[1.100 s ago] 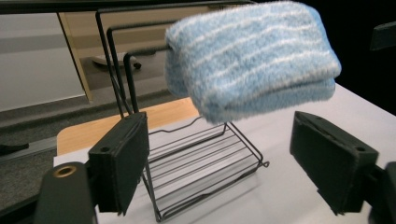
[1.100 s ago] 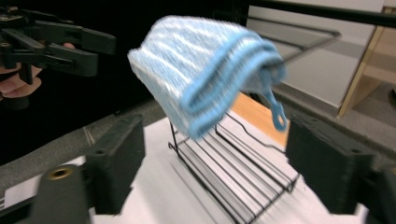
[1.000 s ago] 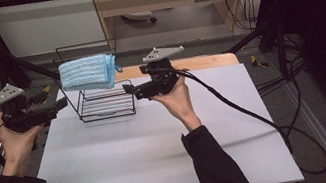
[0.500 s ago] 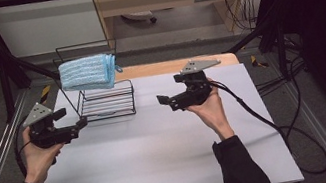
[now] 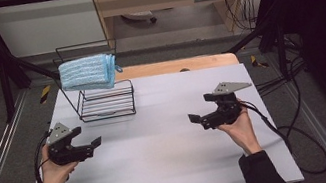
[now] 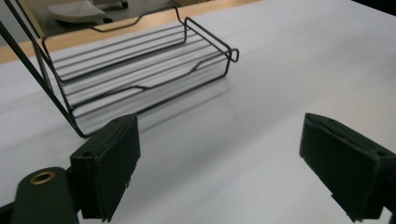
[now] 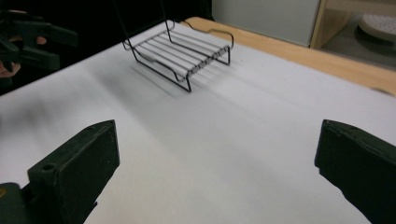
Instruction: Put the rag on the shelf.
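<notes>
Both of my grippers have come back and down from the wire rack (image 5: pixel 104 99) — a second ago they were up beside it, now they hang low over the bare front half of the bench (image 5: pixel 173 160), well apart from each other. The left gripper (image 5: pixel 95 144) sits at the near left edge, the right gripper (image 5: pixel 195 118) toward the right side; each points inward across the bench. Their jaws have just been opening and now stand wide, with nothing between them — in both gripper views I see only white bench surface between the black pads.

The blue towel (image 5: pixel 87 73) hangs folded over the rack's tall back frame, at the far left of the bench, draped evenly and touching neither gripper. The rack's lower shelf, seen from the left gripper view (image 6: pixel 140 70) and the right gripper view (image 7: pixel 180 56), is bare.

I judge the hanging is done: towel on the rack, hands released and withdrawn. What remains, if anything, is to settle the grippers down.
</notes>
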Demonstrator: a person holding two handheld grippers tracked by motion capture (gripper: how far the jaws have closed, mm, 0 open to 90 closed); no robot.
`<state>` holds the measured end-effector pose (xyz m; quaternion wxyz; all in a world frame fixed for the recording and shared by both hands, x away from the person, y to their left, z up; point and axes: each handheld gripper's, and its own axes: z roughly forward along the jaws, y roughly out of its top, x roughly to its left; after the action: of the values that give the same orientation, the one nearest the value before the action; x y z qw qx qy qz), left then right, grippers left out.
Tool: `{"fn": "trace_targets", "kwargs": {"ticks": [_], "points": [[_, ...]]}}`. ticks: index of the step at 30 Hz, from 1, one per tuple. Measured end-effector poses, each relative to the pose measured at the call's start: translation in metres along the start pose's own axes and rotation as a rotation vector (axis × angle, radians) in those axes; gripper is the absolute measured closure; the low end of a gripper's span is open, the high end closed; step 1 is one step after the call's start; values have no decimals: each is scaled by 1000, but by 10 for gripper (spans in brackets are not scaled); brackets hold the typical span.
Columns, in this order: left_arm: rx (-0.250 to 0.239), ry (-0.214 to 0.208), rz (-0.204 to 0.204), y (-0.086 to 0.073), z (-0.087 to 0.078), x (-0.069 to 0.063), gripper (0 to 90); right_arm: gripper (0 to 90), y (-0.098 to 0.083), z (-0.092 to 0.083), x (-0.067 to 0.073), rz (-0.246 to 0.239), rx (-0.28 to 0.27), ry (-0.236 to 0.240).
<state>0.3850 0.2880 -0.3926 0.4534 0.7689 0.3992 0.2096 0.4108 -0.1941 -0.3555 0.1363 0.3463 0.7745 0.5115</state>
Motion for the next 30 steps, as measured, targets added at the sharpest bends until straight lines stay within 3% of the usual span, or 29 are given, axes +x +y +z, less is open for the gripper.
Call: {"fn": "trace_targets", "kwargs": {"ticks": [7, 16, 24, 30], "points": [[41, -32, 0, -20, 9, -4, 121, 5, -39, -9, -12, 30, 43, -7], [63, -57, 4, -32, 14, -6, 122, 5, -83, -23, -26, 77, 71, -24], [78, -59, 12, -40, 16, -6, 121, 5, -107, -36, -34, 98, 70, -29], [85, -61, 18, -44, 16, -7, 122, 4, -112, -41, -33, 97, 61, -12]]}}
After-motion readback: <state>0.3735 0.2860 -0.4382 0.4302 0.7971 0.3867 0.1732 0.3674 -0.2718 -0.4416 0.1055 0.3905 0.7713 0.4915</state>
